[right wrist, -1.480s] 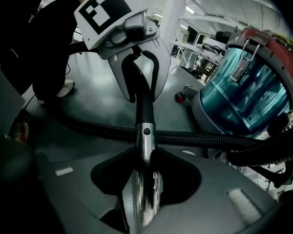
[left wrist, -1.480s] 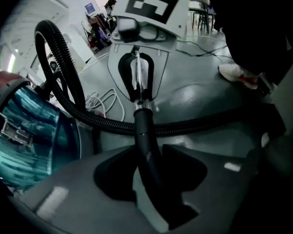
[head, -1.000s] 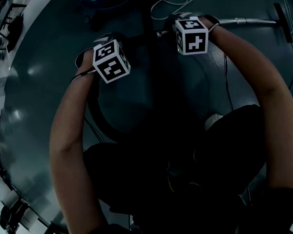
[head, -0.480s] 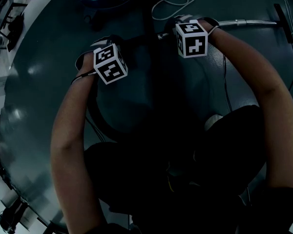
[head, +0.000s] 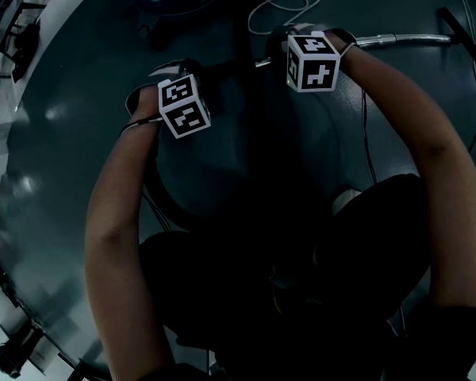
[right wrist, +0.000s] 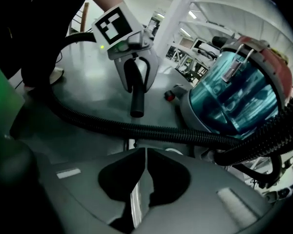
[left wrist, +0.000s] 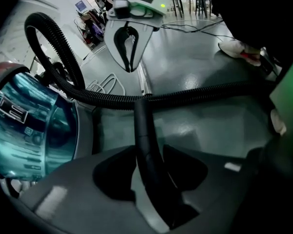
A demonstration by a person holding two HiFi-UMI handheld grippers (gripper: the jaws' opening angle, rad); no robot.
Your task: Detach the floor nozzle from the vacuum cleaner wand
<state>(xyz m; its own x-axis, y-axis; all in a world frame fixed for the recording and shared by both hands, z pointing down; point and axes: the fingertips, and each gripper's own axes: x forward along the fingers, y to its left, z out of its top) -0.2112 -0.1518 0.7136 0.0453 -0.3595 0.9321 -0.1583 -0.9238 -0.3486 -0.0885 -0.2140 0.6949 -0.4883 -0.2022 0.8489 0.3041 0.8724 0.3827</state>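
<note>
Chrome wand point(head: 401, 36) lay flat, floor nozzle point(head: 458, 26) still on its far end; right gripper point(right wrist: 145, 154) had just closed tip to tip, wand glinting through the slit, while left gripper point(left wrist: 150, 152) clamped the black tube point(left wrist: 141, 126), presumably to brace.

The left forearm point(head: 111, 205) and right forearm point(head: 428, 149) are bare and reach forward side by side, the right stretched a little further out. The left gripper point(left wrist: 147, 150) points steeply down with its marker cube point(head: 184, 106) on top. Its fingers point(left wrist: 112, 174) stand wide and clasp a black tube point(left wrist: 145, 126) between them. The right gripper point(right wrist: 145, 152) also tilts down, carrying its own cube point(head: 312, 60). Its fingers point(right wrist: 171, 179) have just been closing and meet at the tips. Only a thin bright sliver shows in the gap behind the tips, and what it is cannot be told.
</note>
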